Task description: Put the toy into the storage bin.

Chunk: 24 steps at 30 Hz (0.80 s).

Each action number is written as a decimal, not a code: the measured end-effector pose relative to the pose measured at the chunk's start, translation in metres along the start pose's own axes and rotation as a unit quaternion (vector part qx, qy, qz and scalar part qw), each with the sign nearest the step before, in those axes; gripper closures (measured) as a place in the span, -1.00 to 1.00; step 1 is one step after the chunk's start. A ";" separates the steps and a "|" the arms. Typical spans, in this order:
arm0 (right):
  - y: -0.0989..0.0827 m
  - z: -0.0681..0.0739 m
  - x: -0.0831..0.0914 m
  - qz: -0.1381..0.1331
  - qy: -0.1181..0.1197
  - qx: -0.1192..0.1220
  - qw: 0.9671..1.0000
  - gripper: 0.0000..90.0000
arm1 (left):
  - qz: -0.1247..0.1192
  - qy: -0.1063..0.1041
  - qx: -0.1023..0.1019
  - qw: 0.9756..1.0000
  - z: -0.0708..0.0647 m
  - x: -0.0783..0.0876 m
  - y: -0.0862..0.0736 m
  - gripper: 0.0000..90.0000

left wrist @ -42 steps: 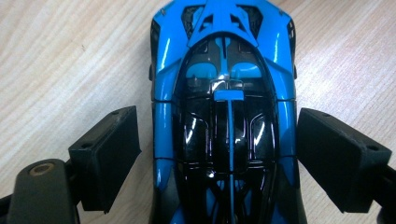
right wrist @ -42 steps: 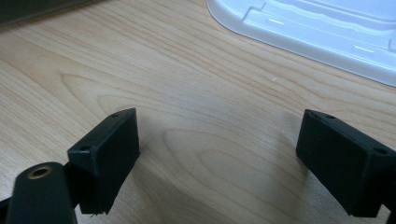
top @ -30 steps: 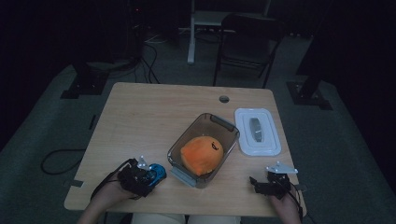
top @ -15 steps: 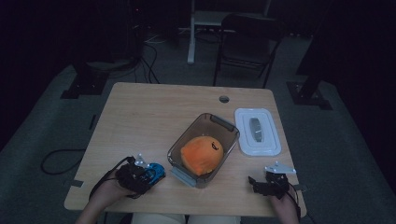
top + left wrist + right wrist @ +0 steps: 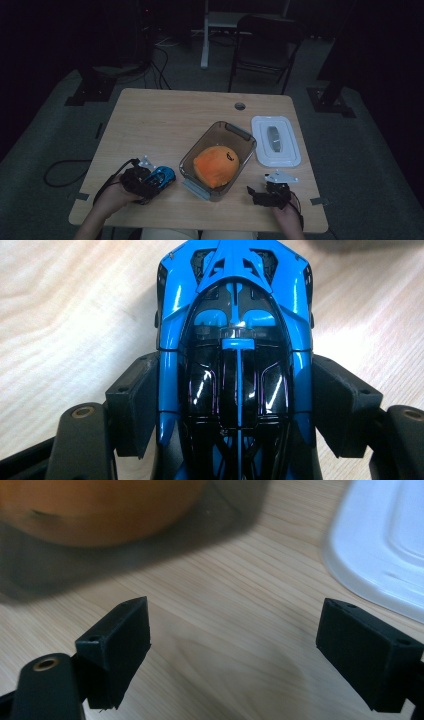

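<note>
Clearly the toy car (image 5: 235, 365) is glossy blue with a black cockpit and a thin blue stripe down its middle, low and wedge-shaped like a sports car. It sits on the table (image 5: 165, 125) near the front edge, left of the tub (image 5: 240, 136), with the left gripper (image 5: 150, 181) around it. In the left gripper view the two pads (image 5: 132, 410) press against the car's flanks, so the jaws grip the car. They have closed a little further in the last second.

The right gripper (image 5: 265, 192) hovers near the front right of the table, its jaws wide apart with only bare wood between them.

Counted: one car, one tub, one orange ball (image 5: 215, 165) lying in the tub, one white lid (image 5: 275, 142) flat on the table just right of the tub, two grippers. No brand or writing can be read on any of them.
</note>
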State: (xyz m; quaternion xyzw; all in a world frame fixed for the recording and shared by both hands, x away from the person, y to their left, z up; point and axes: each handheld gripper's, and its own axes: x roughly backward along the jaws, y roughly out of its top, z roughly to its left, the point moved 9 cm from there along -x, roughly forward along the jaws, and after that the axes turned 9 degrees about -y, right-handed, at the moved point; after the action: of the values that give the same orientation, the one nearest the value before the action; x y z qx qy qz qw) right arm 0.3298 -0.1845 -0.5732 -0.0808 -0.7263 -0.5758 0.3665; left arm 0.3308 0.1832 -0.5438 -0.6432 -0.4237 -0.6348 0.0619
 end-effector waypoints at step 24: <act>0.031 0.078 -0.041 0.004 0.025 0.026 0.999 -0.74 | -0.050 0.060 -0.014 0.997 0.023 0.097 0.083 -0.36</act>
State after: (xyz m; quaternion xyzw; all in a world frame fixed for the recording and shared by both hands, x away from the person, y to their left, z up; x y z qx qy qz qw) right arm 0.3410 -0.0922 -0.5802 -0.0594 -0.7314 -0.5573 0.3886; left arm 0.3841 0.1895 -0.4258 -0.5829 -0.4419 -0.6803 0.0458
